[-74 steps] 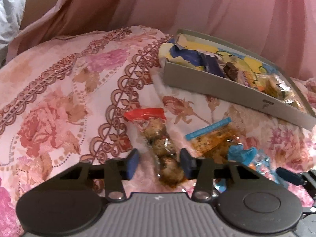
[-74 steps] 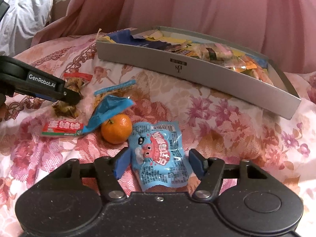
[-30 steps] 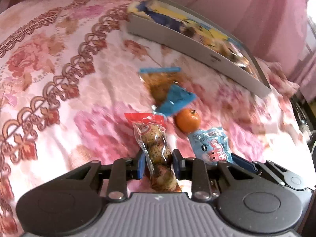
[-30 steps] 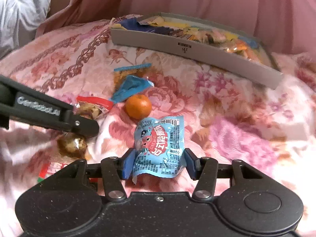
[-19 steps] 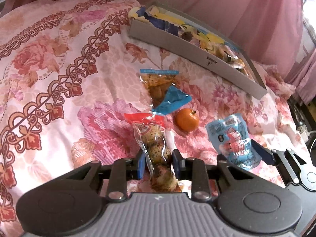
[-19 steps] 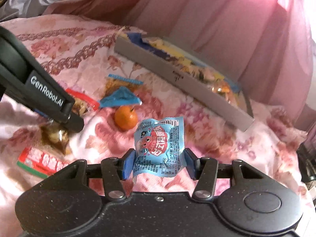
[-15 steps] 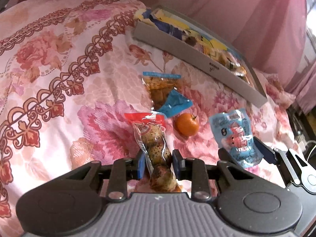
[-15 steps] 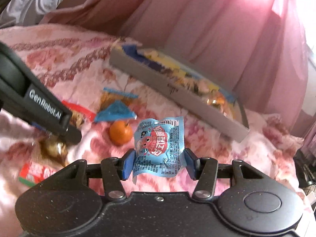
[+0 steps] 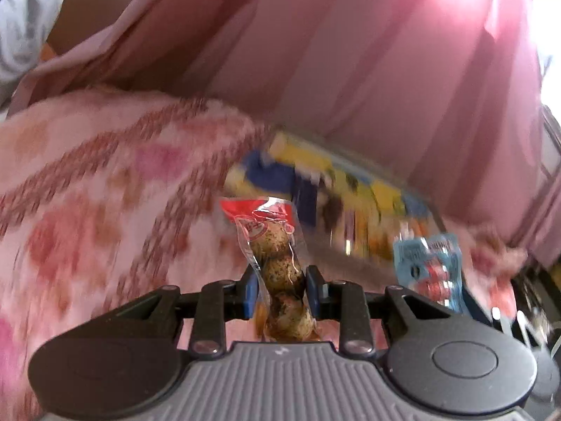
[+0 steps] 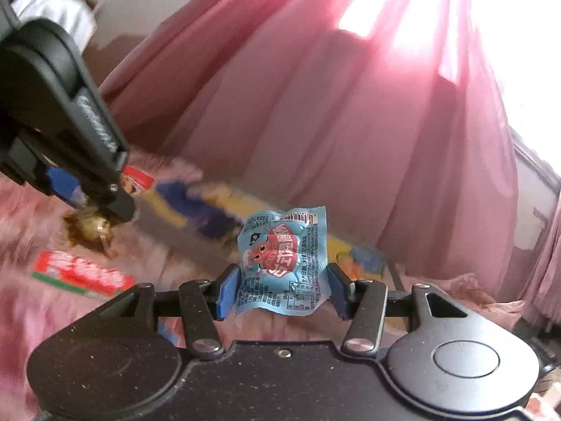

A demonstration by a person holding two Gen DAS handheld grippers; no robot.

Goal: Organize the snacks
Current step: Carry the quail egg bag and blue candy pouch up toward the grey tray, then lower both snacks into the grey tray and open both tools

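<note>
Left gripper clamps my egg pack, right gripper the blue pouch; neither is boxed yet, and the red bar waits.

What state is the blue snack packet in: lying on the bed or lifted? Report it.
Lifted. The blue snack packet is pinched in the right gripper, held above the floral bedspread with the curtain behind it.
</note>
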